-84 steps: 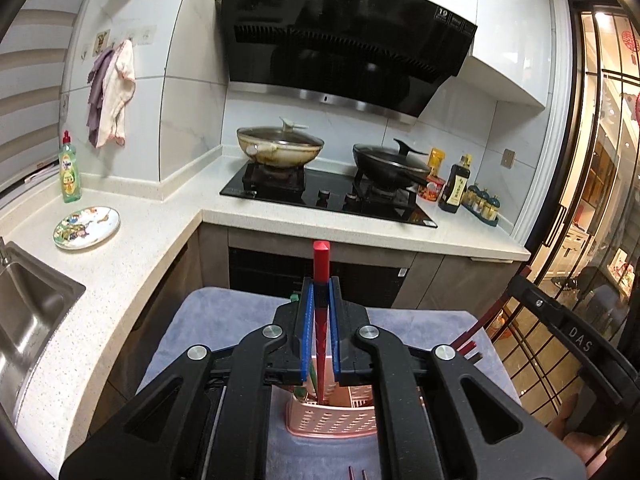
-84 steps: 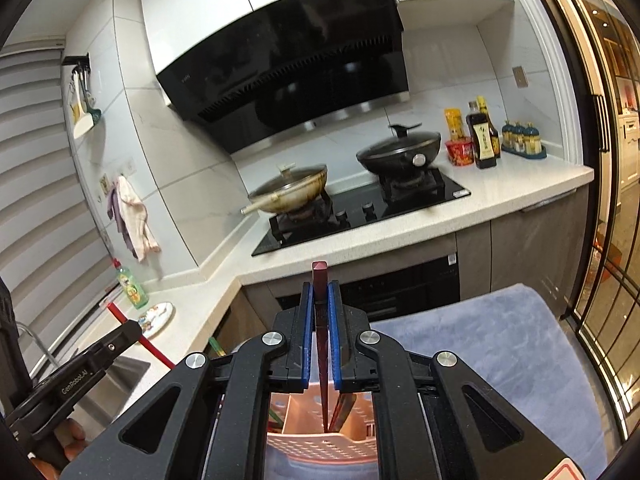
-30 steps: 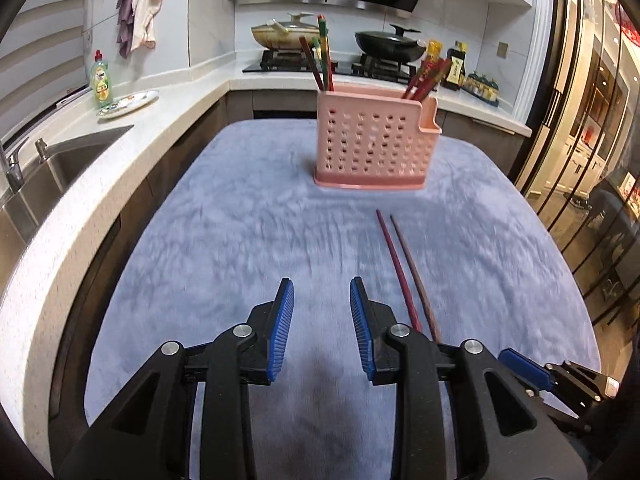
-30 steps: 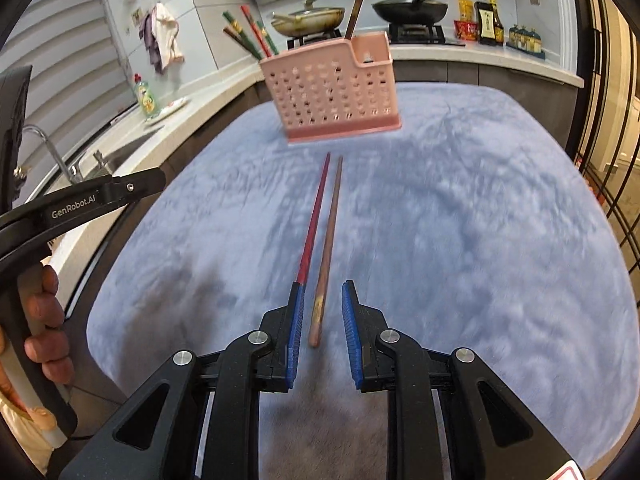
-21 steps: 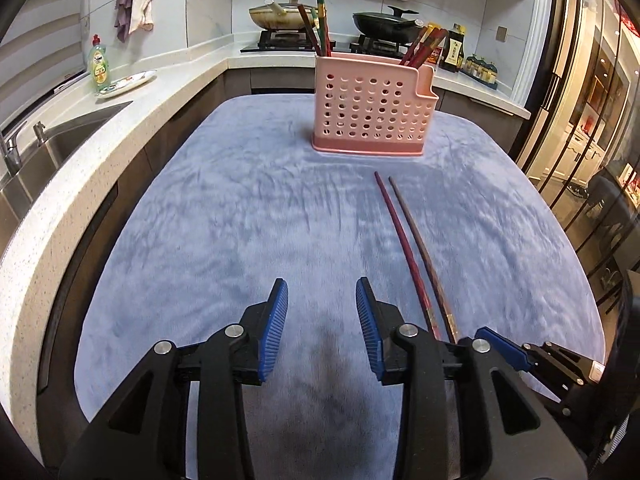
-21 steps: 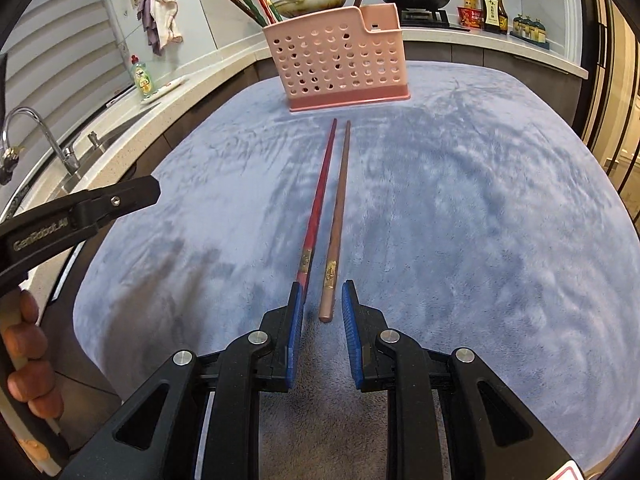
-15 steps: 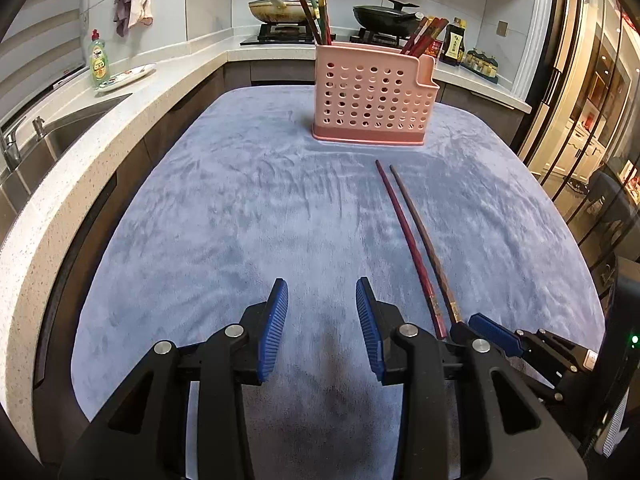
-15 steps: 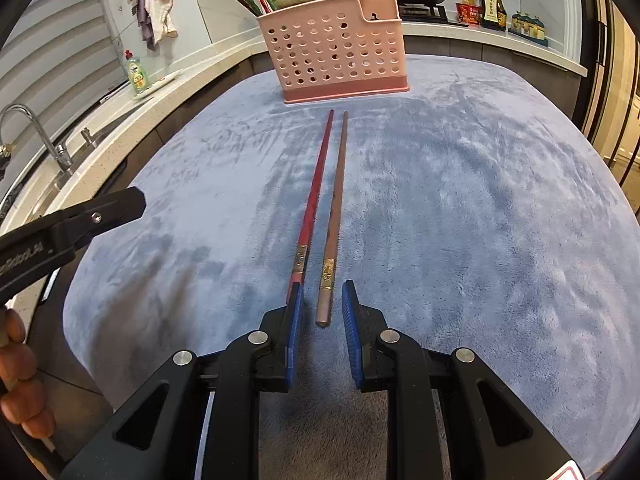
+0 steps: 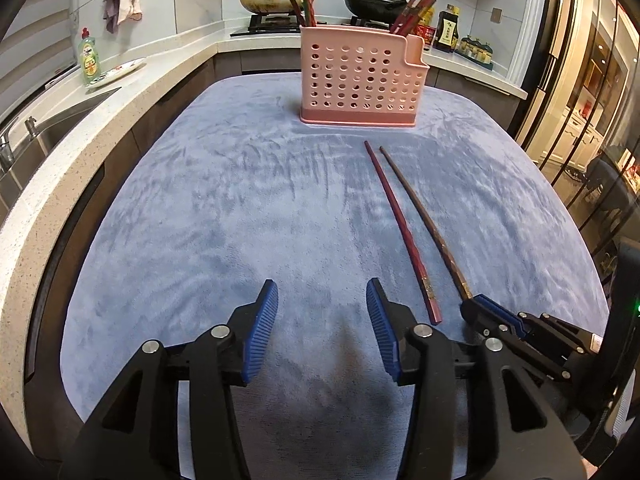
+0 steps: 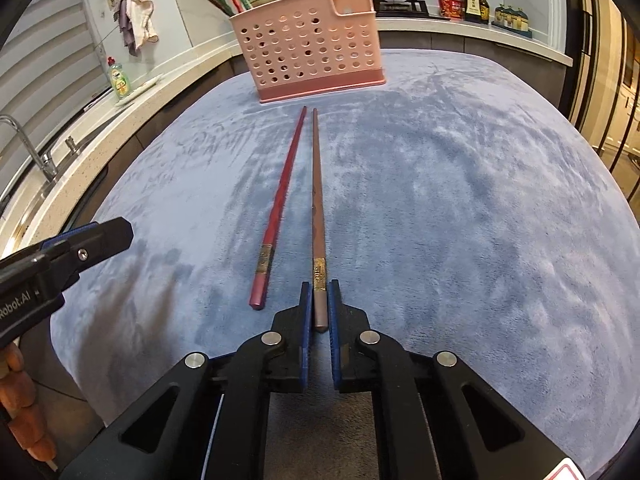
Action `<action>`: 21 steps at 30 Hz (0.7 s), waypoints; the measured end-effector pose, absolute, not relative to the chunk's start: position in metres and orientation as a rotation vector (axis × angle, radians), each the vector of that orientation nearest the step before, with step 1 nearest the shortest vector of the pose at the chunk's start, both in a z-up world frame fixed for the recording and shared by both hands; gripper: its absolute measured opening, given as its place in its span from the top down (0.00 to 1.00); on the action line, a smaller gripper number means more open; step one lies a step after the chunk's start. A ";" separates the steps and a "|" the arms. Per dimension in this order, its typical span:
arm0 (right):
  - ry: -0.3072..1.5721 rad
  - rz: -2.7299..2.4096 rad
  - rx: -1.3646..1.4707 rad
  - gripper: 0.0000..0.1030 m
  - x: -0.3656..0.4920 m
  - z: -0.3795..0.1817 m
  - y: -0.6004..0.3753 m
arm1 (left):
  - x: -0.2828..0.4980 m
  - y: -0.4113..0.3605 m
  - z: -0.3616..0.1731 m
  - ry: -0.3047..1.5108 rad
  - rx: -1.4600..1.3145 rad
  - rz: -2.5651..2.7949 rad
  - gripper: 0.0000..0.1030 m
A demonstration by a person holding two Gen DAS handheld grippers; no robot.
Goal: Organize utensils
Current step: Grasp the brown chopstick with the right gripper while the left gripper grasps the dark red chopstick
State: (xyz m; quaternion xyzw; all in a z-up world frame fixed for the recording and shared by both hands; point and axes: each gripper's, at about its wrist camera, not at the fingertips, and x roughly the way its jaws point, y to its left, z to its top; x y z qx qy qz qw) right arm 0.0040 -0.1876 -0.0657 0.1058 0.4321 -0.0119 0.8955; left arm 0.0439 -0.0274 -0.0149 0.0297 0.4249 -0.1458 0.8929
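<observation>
Two chopsticks lie side by side on the blue-grey cloth, tips toward a pink perforated holder that has several chopsticks standing in it. My right gripper is shut on the thick end of the brown chopstick, which rests on the cloth. The red chopstick lies free just left of it. My left gripper hovers low over bare cloth left of the red chopstick; its jaws are opening with nothing between them.
A speckled counter with a sink, a green bottle and a plate runs along the left. Behind the holder stand a stove with two pans and sauce bottles. Glass doors close the right side.
Both grippers sank toward the cloth. The right jaws closed onto the brown chopstick's end. The left jaws spread wider.
</observation>
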 end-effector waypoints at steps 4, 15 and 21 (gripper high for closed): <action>0.893 -0.046 0.246 0.93 -0.004 -0.065 -0.200 | 0.043 -0.038 -0.020 0.901 0.062 -0.328 0.51; 0.888 -0.069 0.299 0.93 -0.022 -0.065 -0.225 | 0.047 -0.079 -0.044 0.960 0.067 -0.389 0.39; 0.888 -0.062 0.307 0.93 -0.023 -0.067 -0.225 | 0.053 -0.091 -0.060 0.981 0.098 -0.373 0.39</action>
